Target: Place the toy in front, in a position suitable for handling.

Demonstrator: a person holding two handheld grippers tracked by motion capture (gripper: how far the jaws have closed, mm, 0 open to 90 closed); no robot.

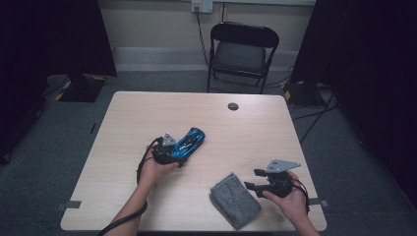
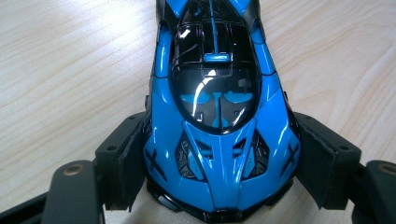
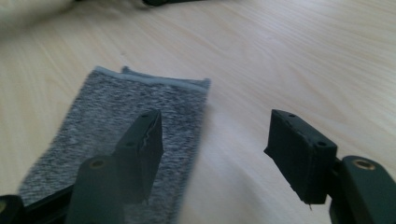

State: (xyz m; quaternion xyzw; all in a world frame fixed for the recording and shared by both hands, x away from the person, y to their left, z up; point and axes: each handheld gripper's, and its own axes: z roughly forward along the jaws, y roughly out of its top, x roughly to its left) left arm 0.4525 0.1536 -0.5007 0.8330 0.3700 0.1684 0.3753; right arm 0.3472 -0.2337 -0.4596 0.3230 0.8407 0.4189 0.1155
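A glossy blue and black toy car (image 1: 192,141) (image 2: 217,116) lies near the middle of the pale wooden table (image 1: 246,132). My left gripper (image 1: 179,151) (image 2: 219,156) is shut on its near end, one pad against each flank. At the front right lies a folded grey cloth (image 1: 235,199) (image 3: 102,116). My right gripper (image 1: 252,179) (image 3: 215,140) hovers just right of the cloth, pointing left. It is open with nothing between its pads (image 3: 299,154). In the right gripper view its left jaw stands over the cloth's edge and its right jaw over bare wood.
A small black round cap (image 1: 233,106) sits in the table near its far edge. A black folding chair (image 1: 243,51) stands behind the table. Cables run over the grey floor at the right, and dark curtains hang on both sides.
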